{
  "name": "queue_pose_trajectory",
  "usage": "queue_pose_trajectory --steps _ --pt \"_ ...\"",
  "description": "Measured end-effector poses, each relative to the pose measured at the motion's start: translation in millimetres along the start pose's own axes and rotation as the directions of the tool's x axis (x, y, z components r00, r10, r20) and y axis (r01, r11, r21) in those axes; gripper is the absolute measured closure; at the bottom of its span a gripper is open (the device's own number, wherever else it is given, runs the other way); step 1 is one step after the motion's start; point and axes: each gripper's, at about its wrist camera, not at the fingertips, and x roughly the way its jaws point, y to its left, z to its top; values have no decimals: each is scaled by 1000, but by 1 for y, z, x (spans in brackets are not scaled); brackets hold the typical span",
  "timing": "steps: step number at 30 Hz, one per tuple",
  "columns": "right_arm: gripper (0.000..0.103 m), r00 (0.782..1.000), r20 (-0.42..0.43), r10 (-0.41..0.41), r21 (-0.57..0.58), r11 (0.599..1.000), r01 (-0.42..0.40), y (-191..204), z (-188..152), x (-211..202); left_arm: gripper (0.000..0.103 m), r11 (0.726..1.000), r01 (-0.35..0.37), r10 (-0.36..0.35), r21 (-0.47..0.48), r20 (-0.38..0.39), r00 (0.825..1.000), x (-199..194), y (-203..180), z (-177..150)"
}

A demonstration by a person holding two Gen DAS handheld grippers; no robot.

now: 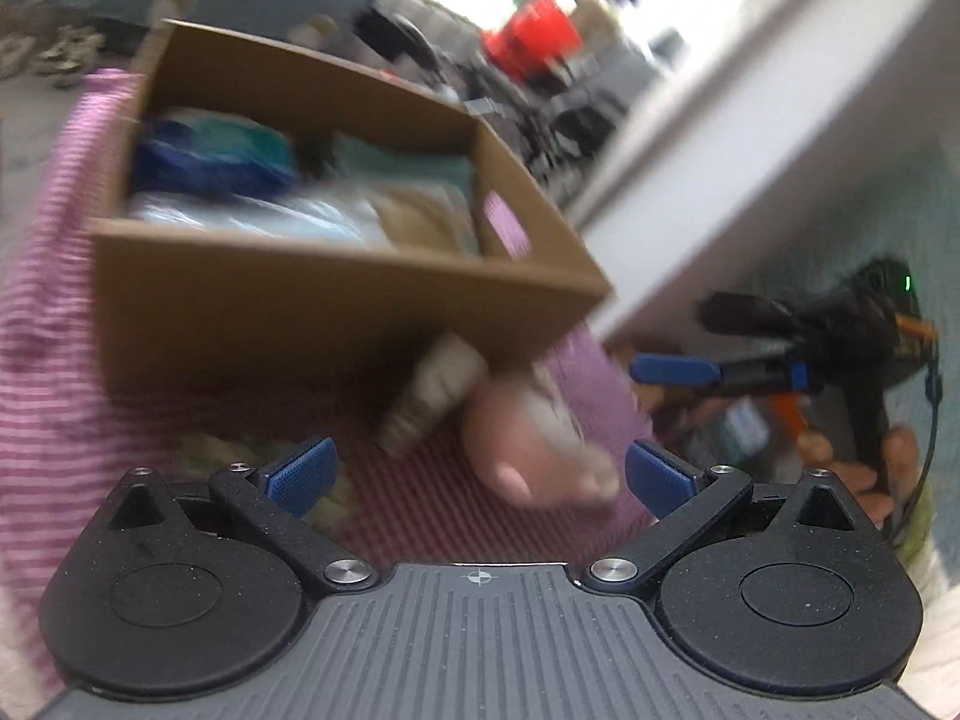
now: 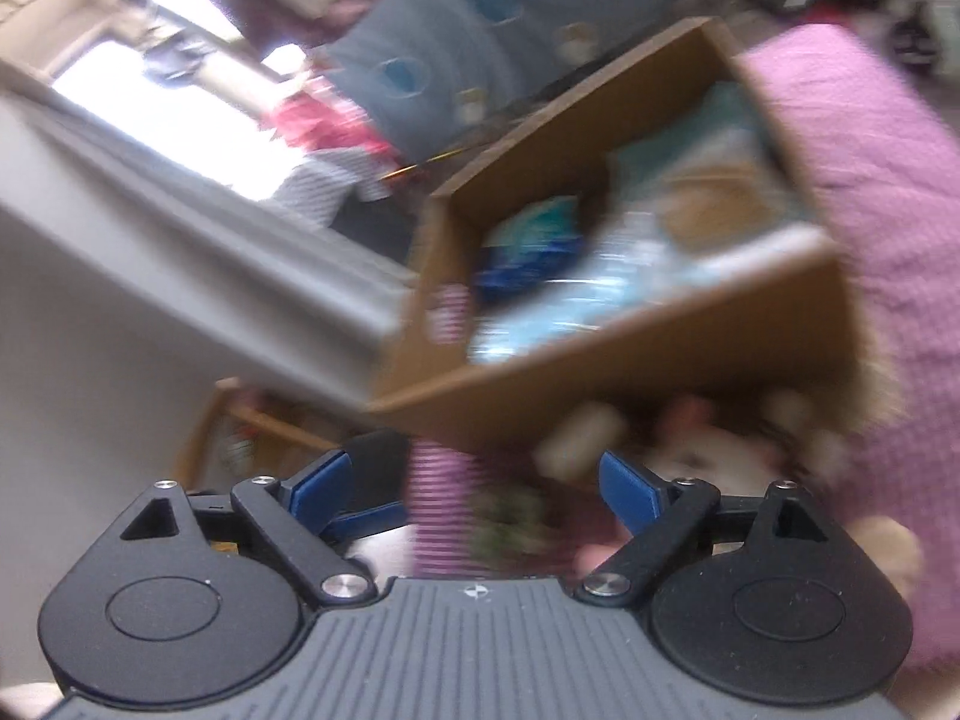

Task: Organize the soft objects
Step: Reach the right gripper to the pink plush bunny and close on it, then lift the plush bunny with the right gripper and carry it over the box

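Both views are smeared with blur, so take the fine detail with caution. The left tool (image 1: 479, 471) stands with its blue pads spread wide and nothing between them; the right tool (image 2: 474, 486) is likewise wide apart and empty. Dead ahead of both sits the cardboard box (image 1: 336, 306), resting on a bed with a pink striped cover (image 1: 42, 312), and it is already well stocked: a blue and teal bundle (image 1: 210, 156) at the back, a pale blue cloth (image 1: 270, 216) along the near side, something tan (image 1: 420, 216) toward the corner. Just in front of the box's near wall lies a plush toy (image 1: 528, 438), pinkish with pale limbs, touching or tucked against the box's lower edge; from the right wrist view it shows as a pale blurry face (image 2: 708, 450) just beyond the right pad. A green patterned scrap (image 2: 510, 516) lies near it on the cover, too blurred to name. The right tool also shows in the left view, off to the side (image 1: 678, 369). My read: we are between placements, lining up on the next soft item, most likely the plush. The next move calls for bringing one tool down over the toy's body, closing on a bulky part, then lifting it clear of the box wall and over the rim.
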Motion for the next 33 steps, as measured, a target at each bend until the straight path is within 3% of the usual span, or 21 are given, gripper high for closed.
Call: queue_pose_trajectory --steps 3,7,13,19,27,33 --pt "11 994 55 -95 40 995 93 -27 -16 -5 0 996 -4 10 89 -59 998 33 -24 -8" --pt "11 986 84 -146 75 987 140 -53 -26 -4 1 988 -16 33 153 -113 993 70 -42 -17" --pt "13 977 73 -199 93 977 192 -81 -27 6 4 988 -25 48 151 -149 988 105 -48 -20" --pt "22 983 24 -183 111 978 179 -101 -26 26 8 983 -36 70 180 -187 980 127 -54 -22" --pt "22 989 -20 -146 99 984 147 -106 -22 41 8 968 -86 131 236 -178 975 143 -58 -22" --pt "20 992 -40 -124 132 983 128 -112 -18 44 9 971 -92 137 220 -199 970 156 -53 -25"
